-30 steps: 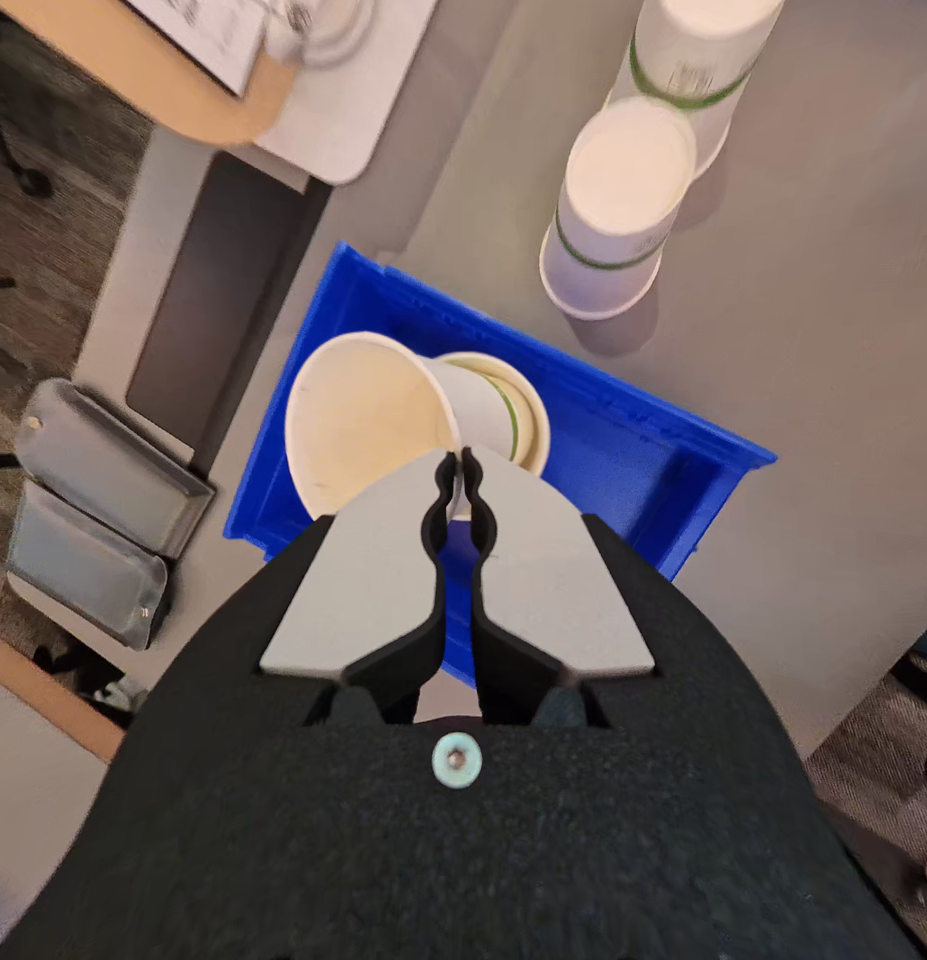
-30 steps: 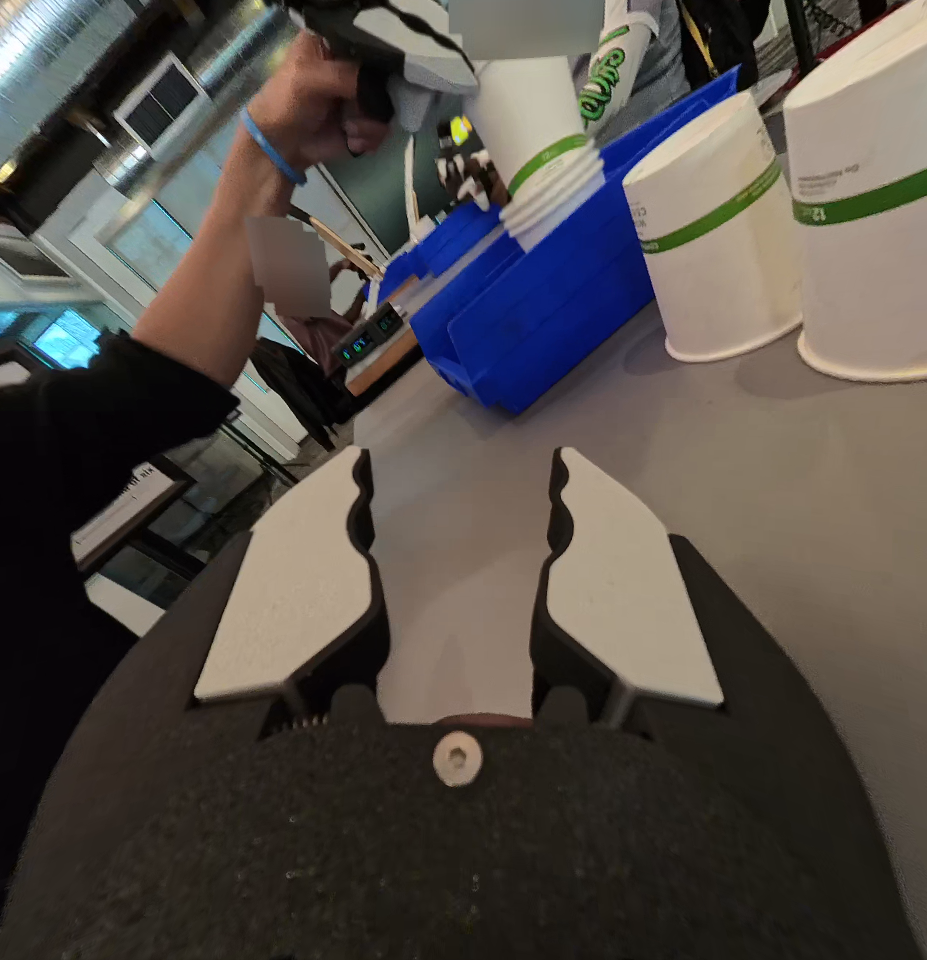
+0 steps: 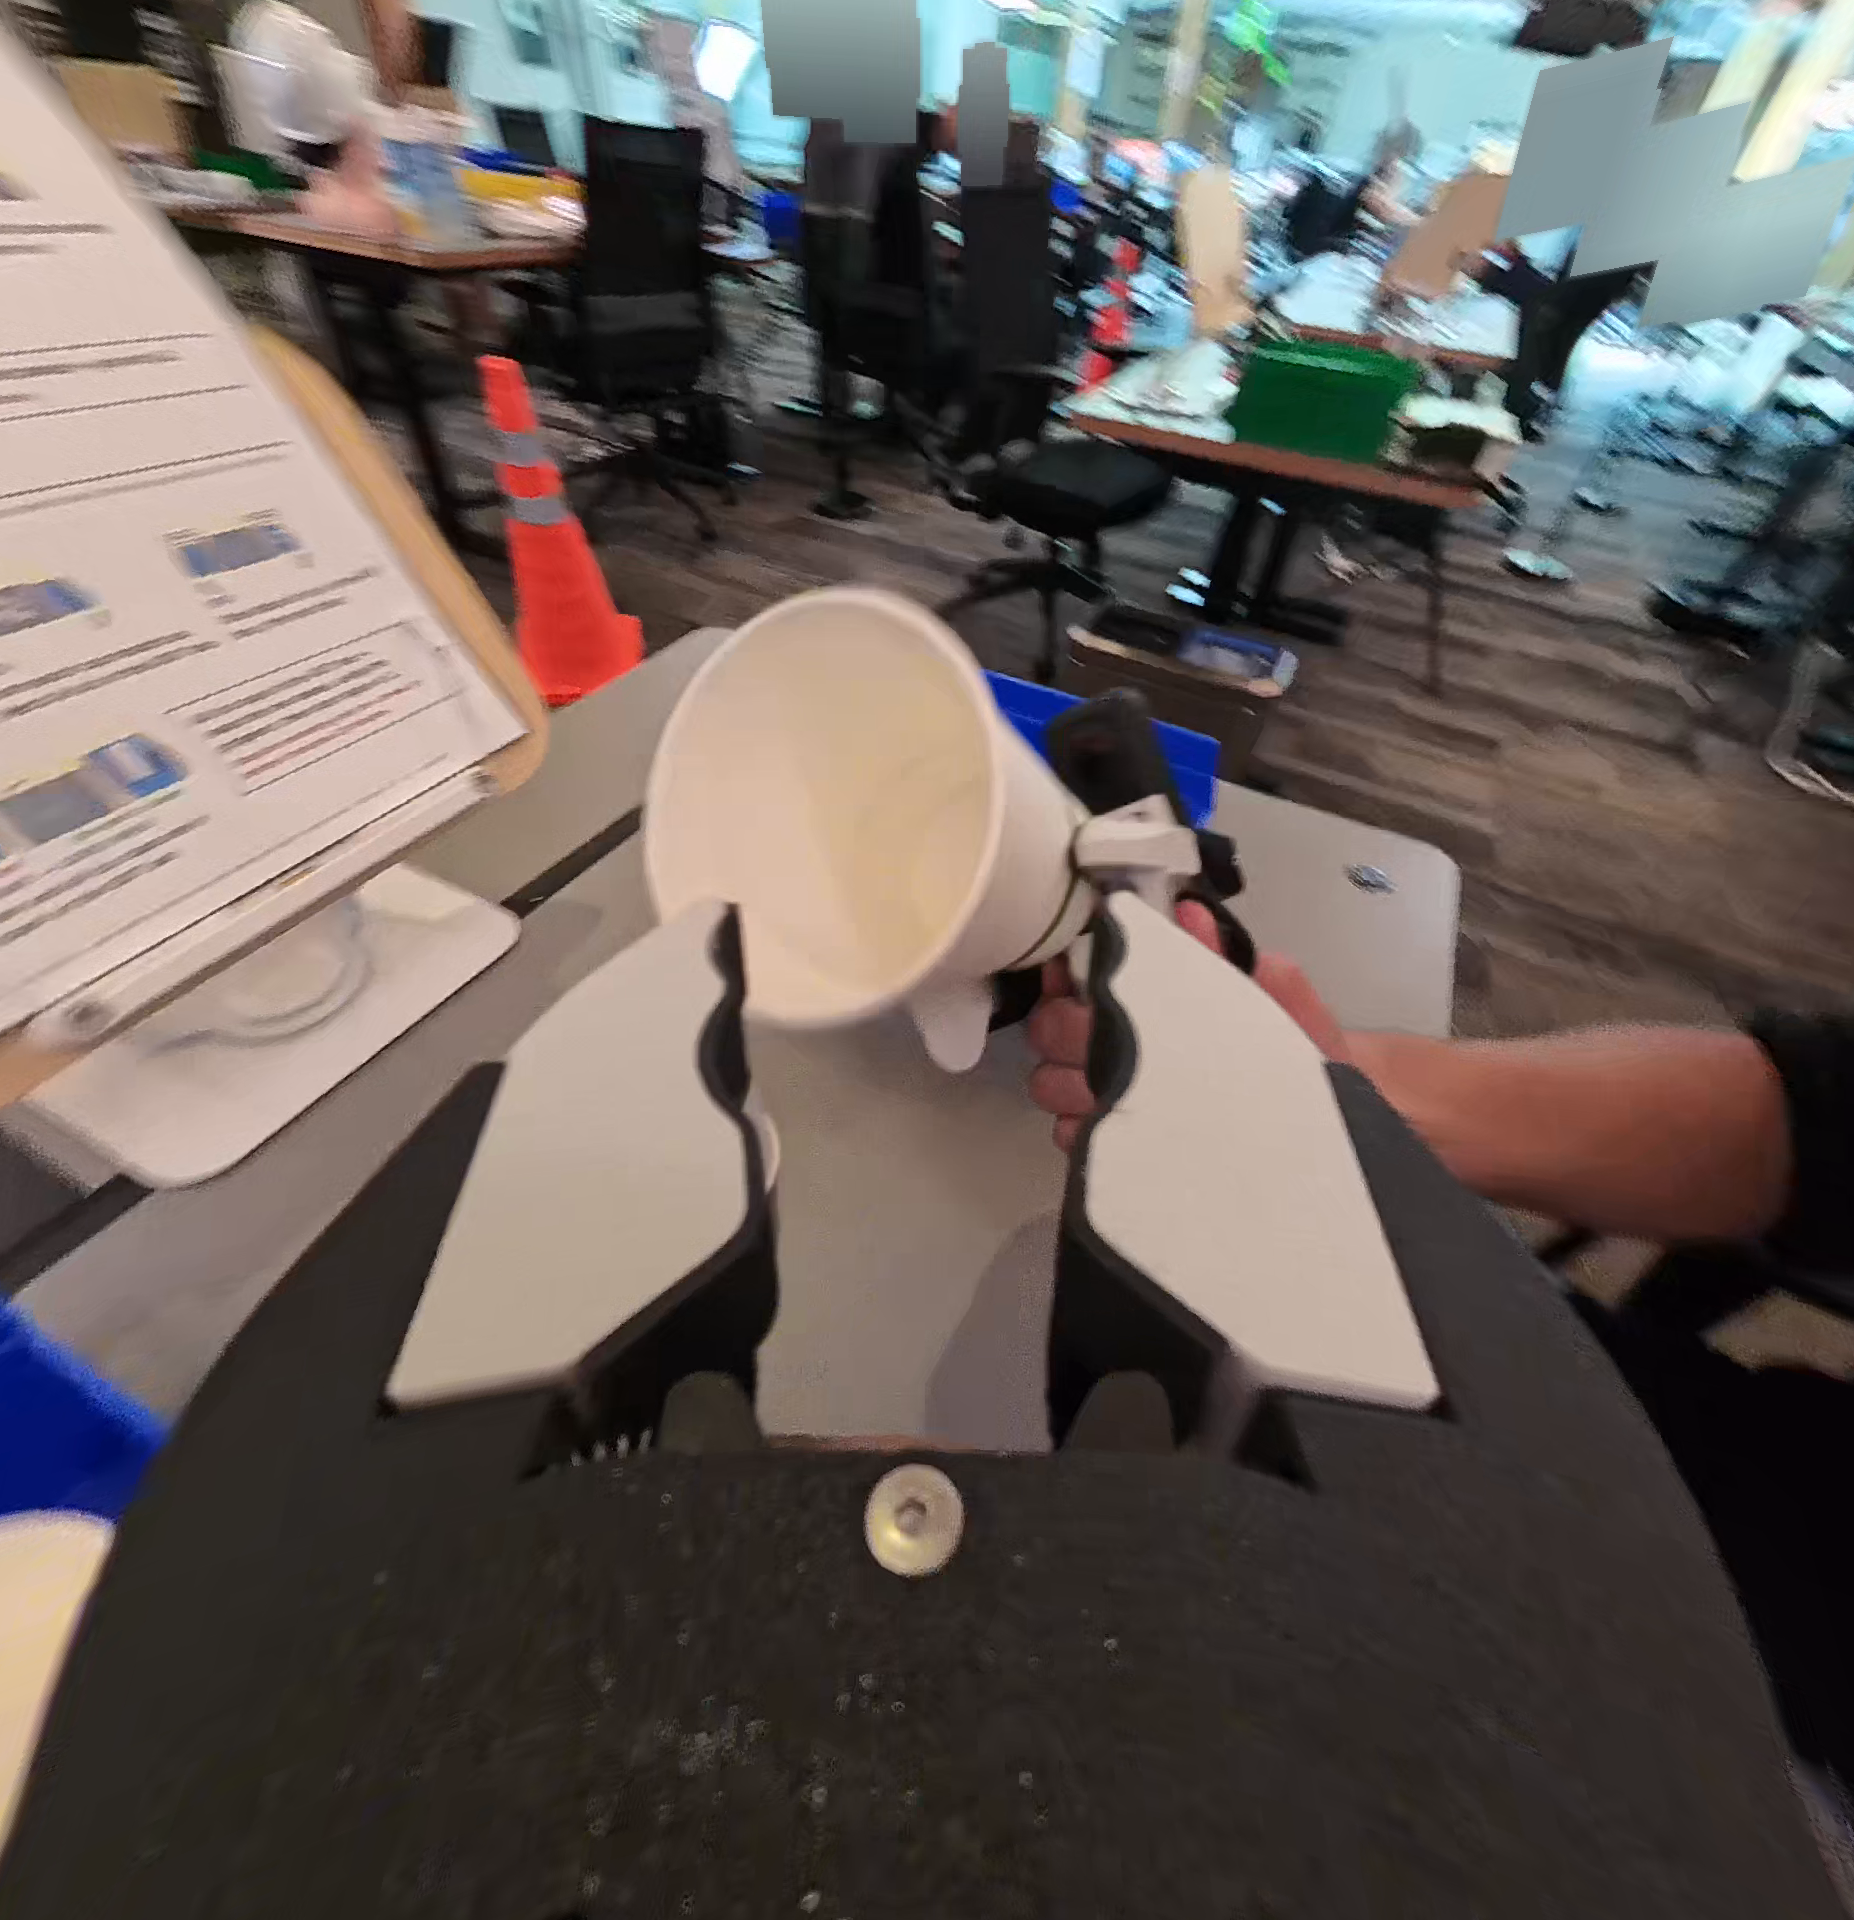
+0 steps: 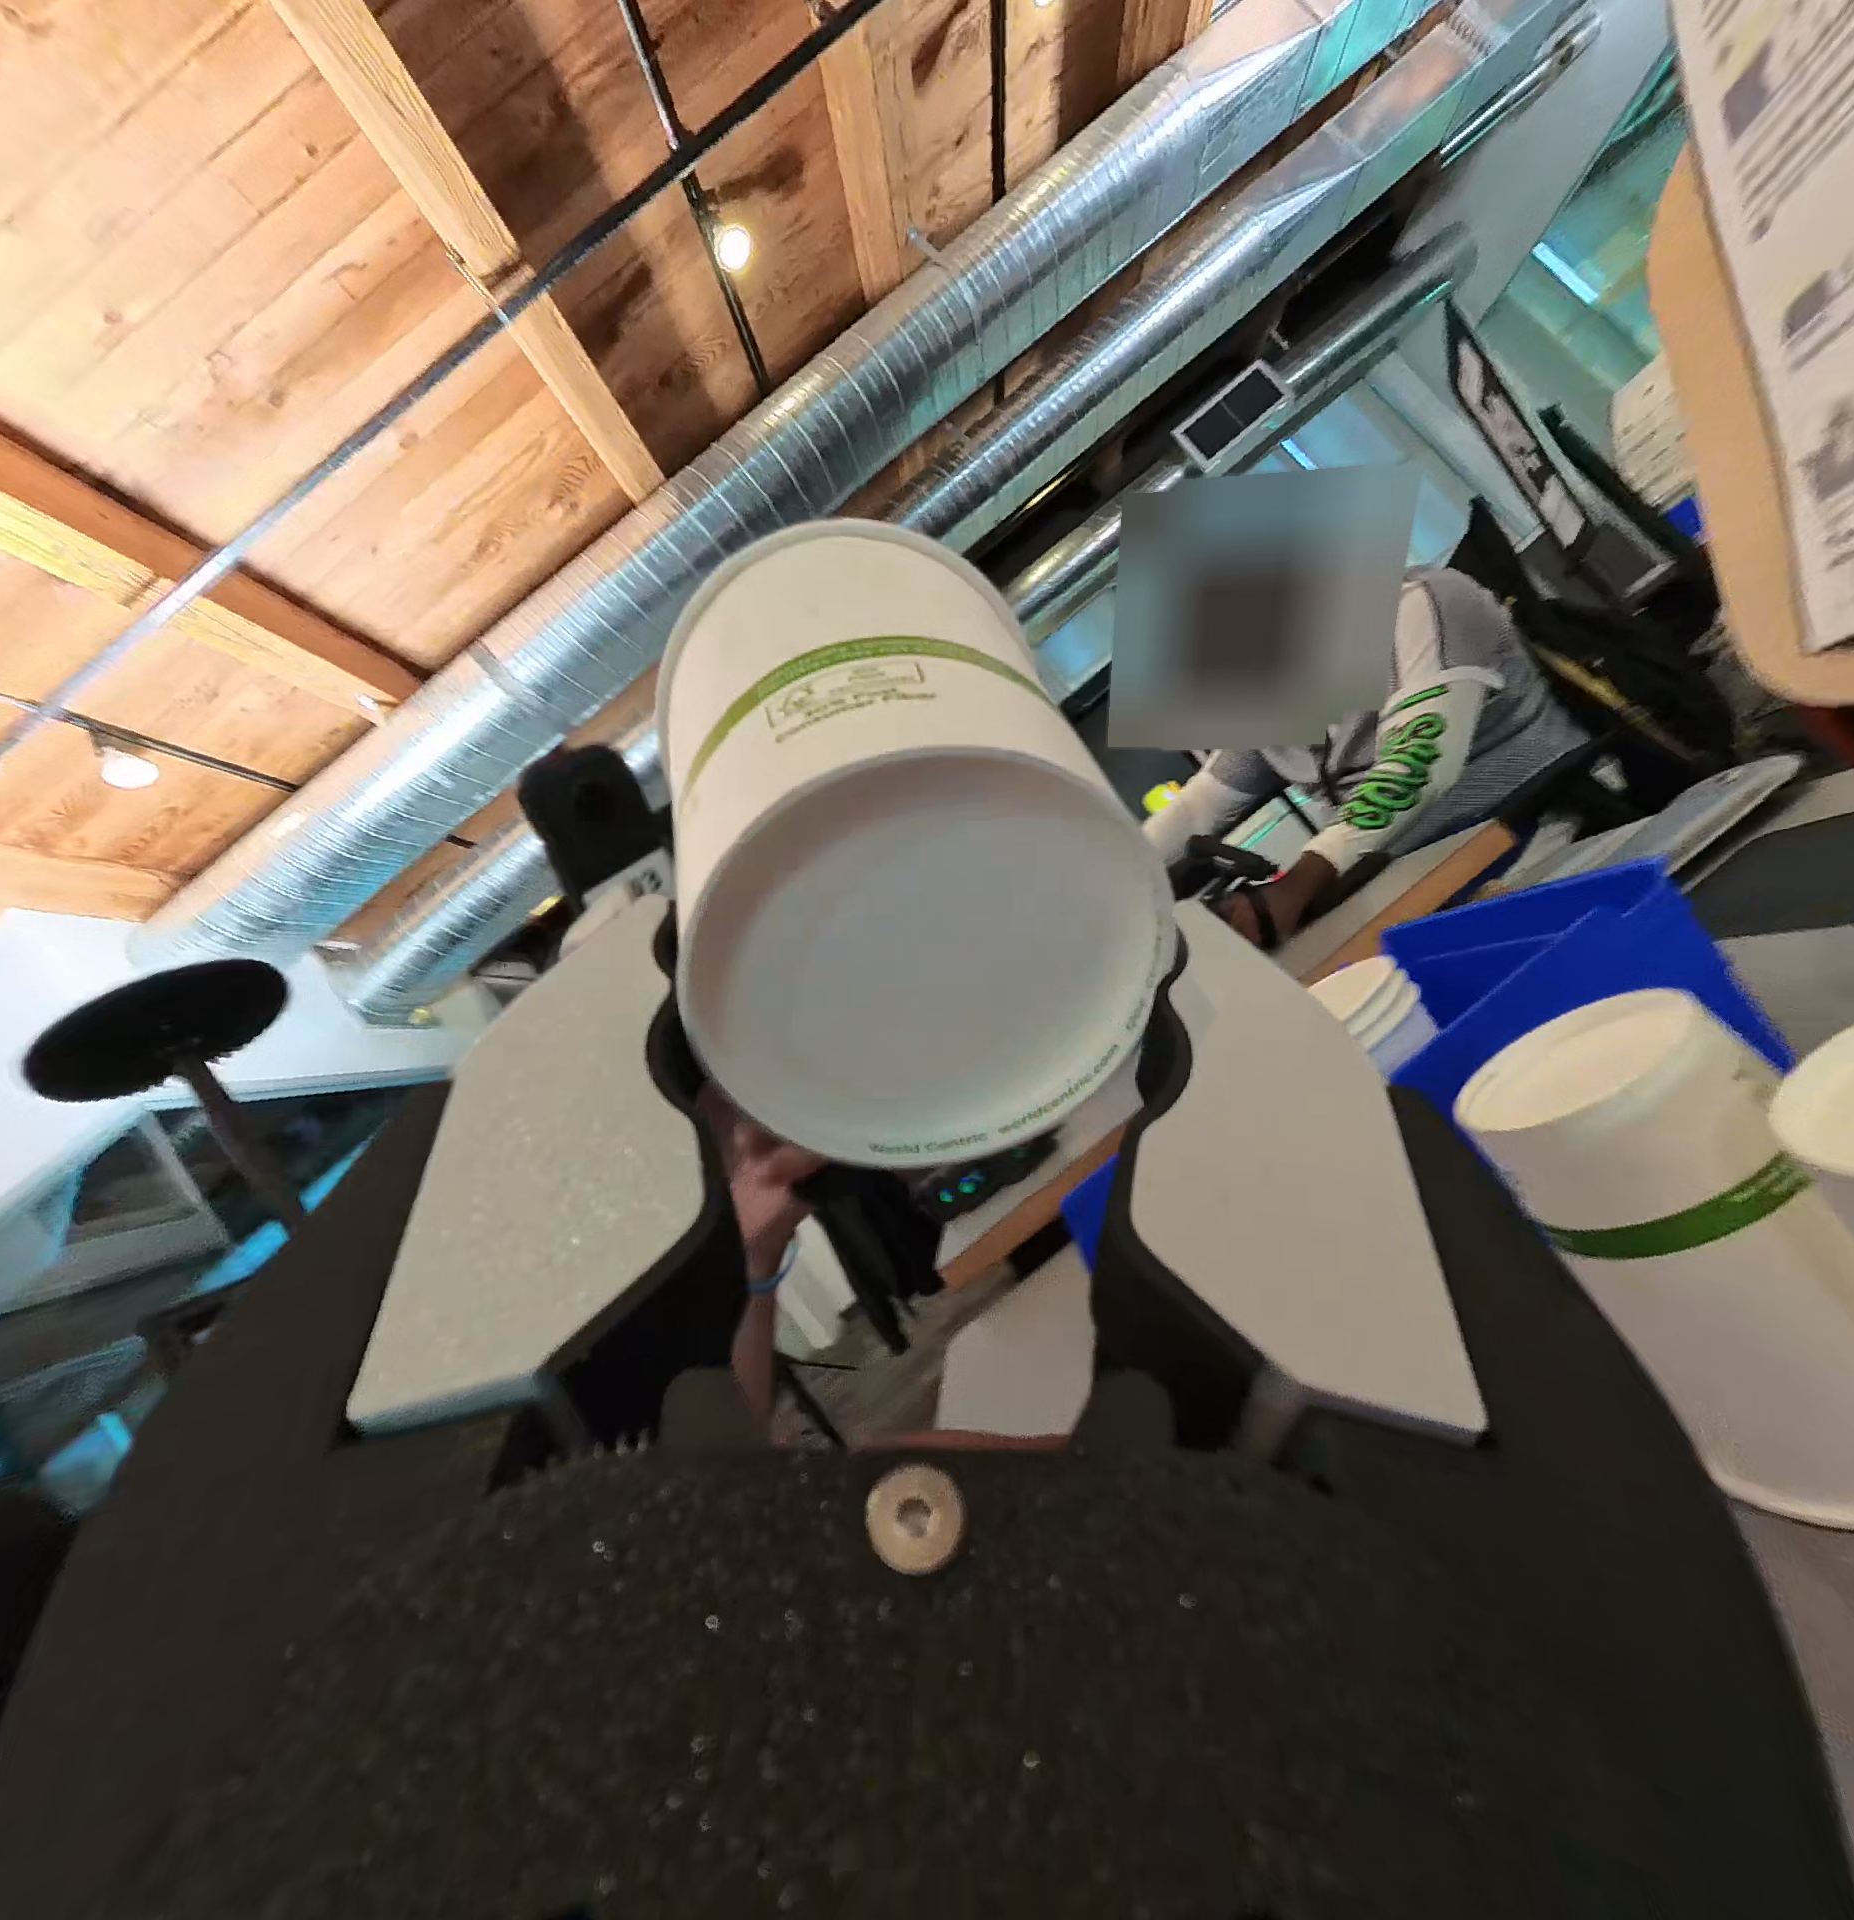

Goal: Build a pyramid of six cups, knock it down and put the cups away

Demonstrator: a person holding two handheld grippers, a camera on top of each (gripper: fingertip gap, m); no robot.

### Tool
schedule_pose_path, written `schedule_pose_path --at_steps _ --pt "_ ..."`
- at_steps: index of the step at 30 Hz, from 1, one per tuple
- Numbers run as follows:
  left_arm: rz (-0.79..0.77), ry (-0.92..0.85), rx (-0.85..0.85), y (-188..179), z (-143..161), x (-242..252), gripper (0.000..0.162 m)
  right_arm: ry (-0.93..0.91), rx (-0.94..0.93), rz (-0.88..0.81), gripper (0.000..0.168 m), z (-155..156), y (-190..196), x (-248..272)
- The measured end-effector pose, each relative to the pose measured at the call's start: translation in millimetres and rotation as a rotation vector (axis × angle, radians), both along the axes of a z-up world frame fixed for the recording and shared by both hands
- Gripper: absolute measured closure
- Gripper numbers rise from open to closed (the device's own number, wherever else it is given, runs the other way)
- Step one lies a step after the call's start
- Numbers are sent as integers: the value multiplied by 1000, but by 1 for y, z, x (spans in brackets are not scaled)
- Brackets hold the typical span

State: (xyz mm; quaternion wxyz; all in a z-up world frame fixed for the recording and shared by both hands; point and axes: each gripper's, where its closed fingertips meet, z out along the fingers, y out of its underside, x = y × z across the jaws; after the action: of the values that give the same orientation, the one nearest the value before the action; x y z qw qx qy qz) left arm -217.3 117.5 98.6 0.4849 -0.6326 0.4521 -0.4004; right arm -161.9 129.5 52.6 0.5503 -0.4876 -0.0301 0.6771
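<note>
Centre of the right wrist view: one white paper cup with a green band (image 4: 902, 831) is clamped between the two grey fingers of the right gripper (image 4: 918, 997), held in the air with its base toward the camera. At the right edge, two more white paper cups (image 4: 1671, 1226) stand upside down on the grey table (image 4: 1806, 997), just in front of a blue plastic bin (image 4: 1588, 966); a stack of cups (image 4: 1370, 1003) shows at the bin's left.

In the left wrist view, the left gripper (image 3: 912, 971) has its two fingers spread apart with nothing between them. The same held cup (image 3: 840, 810) appears mid-frame, open mouth toward the camera. One orange traffic cone (image 3: 549, 540) stands beyond the table, and a white printed board (image 3: 154, 582) fills the upper left.
</note>
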Motion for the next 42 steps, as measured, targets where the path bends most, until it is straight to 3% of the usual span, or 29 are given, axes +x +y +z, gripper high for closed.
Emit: schedule_pose_path --at_steps 3,5,8,11,15,19,23,28,33,42 --pt "231 -82 -68 2 -32 -21 87 -158 69 -133 85 19 4 26" --pt "301 -50 -188 -13 -83 -25 86 -315 127 -244 85 39 9 50" --pt "306 48 -283 -52 -161 -21 86 -693 182 -442 85 60 26 92" --pt "315 157 -234 -81 -214 -25 87 -1120 146 -491 85 63 48 122" --pt "283 221 -200 -101 -231 -25 91 -1636 61 -358 85 30 77 144" --pt "246 194 -220 -105 -229 -20 94 -1963 -35 -84 84 -44 94 147" --pt "252 183 -246 -104 -232 -23 95 -2126 -139 159 84 -119 95 146" --pt "253 164 -250 -103 -229 -23 98 -2167 -201 270 84 -162 97 138" --pt "243 178 -262 -103 -233 -23 97 -2227 -211 331 84 -179 97 137" --pt "230 205 -263 -104 -239 -21 94 -2222 -181 349 83 -182 99 129"
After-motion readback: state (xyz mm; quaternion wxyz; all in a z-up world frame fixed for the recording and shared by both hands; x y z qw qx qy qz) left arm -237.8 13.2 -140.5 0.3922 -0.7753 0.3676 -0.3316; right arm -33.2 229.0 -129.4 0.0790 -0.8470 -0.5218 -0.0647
